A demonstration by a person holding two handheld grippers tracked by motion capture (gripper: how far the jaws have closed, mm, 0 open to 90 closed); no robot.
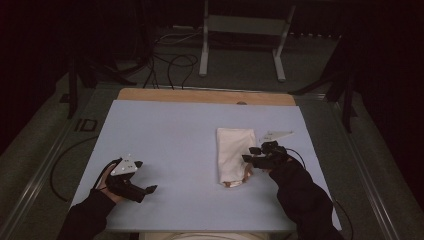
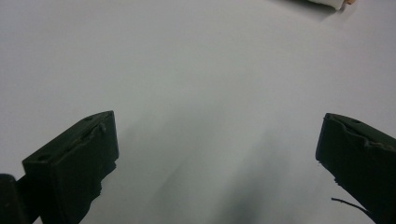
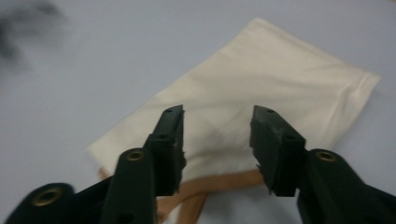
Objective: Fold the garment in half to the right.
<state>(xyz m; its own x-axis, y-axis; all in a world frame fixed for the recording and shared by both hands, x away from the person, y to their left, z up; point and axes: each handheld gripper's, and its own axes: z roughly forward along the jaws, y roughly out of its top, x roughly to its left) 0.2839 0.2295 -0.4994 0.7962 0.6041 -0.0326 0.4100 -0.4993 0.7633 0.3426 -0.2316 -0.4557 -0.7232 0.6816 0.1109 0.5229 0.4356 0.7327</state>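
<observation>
Where cloth (image 3: 261, 88) lies, right claw (image 3: 217, 140) agape.

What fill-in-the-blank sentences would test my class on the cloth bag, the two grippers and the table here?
1. The cream cloth bag lies nearest the ____ gripper.
2. The left gripper's jaws stand wide ____.
3. The bag's straps are coloured ____.
4. The bag rests on a pale blue ____.

Missing words: right; open; tan; table

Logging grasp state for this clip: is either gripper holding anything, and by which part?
Nothing is held. The right gripper hangs open over the folded cream cloth; the left gripper is open over bare table.
</observation>
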